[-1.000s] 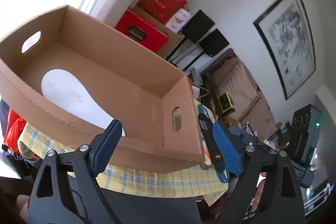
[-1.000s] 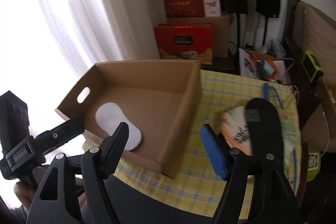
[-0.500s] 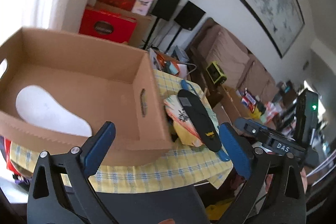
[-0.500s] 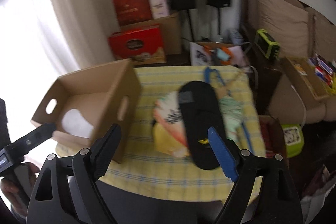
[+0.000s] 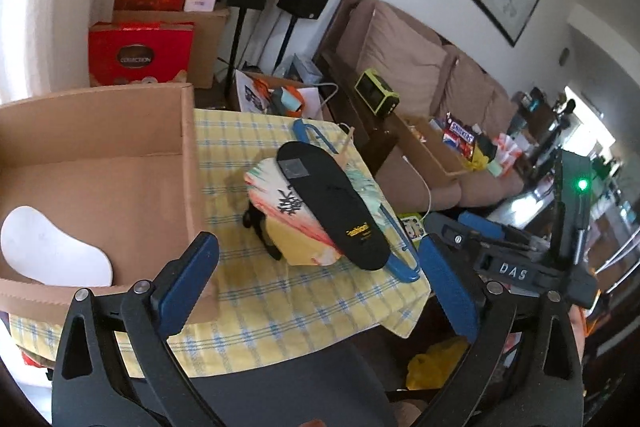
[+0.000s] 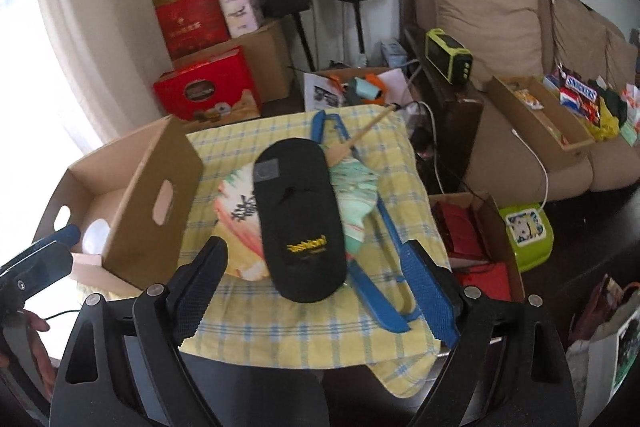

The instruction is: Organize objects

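Yellow checked cloth (image 5: 256,291) covers the small table I work at, in a cluttered living room with a brown sofa (image 6: 520,27) and red gift boxes stacked behind. A second ago both my views were filled by the open brown cardboard box (image 5: 120,187) with the white foam insole (image 5: 52,247) lying flat on its floor; now both have swung away from it toward the heap beside the box, so I judge that one item is stowed and the heap comes next. My left gripper (image 5: 316,279) and my right gripper (image 6: 316,291) have both just been opening, and their jaws stand wide with nothing between them. The black shoe insole with yellow lettering (image 6: 300,219) lies on top of the heap, framed between my right fingers, resting across a pink and white printed fan (image 5: 288,211) and a pale green fan with a wooden handle (image 6: 356,183); a blue plastic hanger (image 6: 380,291) pokes out from under them. How the fans overlap beneath the insole is hidden, and a small dark thing at the heap's left edge in the left view I cannot identify. The box's left end is cut off in the left view, and in the right view its near wall hides most of the white insole
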`<action>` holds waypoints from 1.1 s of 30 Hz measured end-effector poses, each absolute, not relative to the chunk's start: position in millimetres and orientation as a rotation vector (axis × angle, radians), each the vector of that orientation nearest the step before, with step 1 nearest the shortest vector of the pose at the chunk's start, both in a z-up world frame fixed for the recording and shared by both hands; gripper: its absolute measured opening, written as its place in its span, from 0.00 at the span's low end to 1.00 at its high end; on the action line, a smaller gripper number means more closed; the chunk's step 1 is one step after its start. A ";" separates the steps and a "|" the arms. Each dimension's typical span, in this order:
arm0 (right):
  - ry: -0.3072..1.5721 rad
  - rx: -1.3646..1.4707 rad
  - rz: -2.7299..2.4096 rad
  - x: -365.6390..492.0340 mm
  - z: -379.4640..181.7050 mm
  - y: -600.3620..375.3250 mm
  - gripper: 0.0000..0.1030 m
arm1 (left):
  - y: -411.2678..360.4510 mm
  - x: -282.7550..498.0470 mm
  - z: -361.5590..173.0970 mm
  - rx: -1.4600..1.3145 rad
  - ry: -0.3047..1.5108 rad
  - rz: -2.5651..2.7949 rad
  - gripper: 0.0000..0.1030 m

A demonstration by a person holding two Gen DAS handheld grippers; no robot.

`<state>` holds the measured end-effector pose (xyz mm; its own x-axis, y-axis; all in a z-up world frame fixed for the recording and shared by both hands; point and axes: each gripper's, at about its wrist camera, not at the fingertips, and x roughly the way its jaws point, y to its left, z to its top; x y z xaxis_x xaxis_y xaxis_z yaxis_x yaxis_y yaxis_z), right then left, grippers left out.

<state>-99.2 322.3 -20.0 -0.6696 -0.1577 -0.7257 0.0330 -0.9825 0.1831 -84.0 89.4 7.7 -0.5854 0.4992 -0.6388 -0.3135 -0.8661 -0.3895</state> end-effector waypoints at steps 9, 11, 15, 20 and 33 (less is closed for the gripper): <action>-0.381 1.264 -2.762 -101.2 -38.6 351.0 0.87 | 133.4 -115.5 -11.2 -1.210 -0.293 2.345 0.96; -0.403 1.280 -2.752 -103.0 -44.4 354.9 0.85 | 139.8 -121.8 -18.7 -1.241 -0.287 2.342 0.94; -0.457 1.315 -2.719 -106.9 -58.4 362.2 0.77 | 150.6 -136.0 -35.2 -1.292 -0.278 2.345 0.87; -0.552 1.359 -2.644 -116.2 -77.1 368.1 0.61 | 157.6 -157.8 -58.3 -1.364 -0.285 2.351 0.69; -0.691 1.418 -2.531 -142.6 -106.0 366.3 0.44 | 166.3 -189.6 -96.8 -1.500 -0.359 2.267 0.64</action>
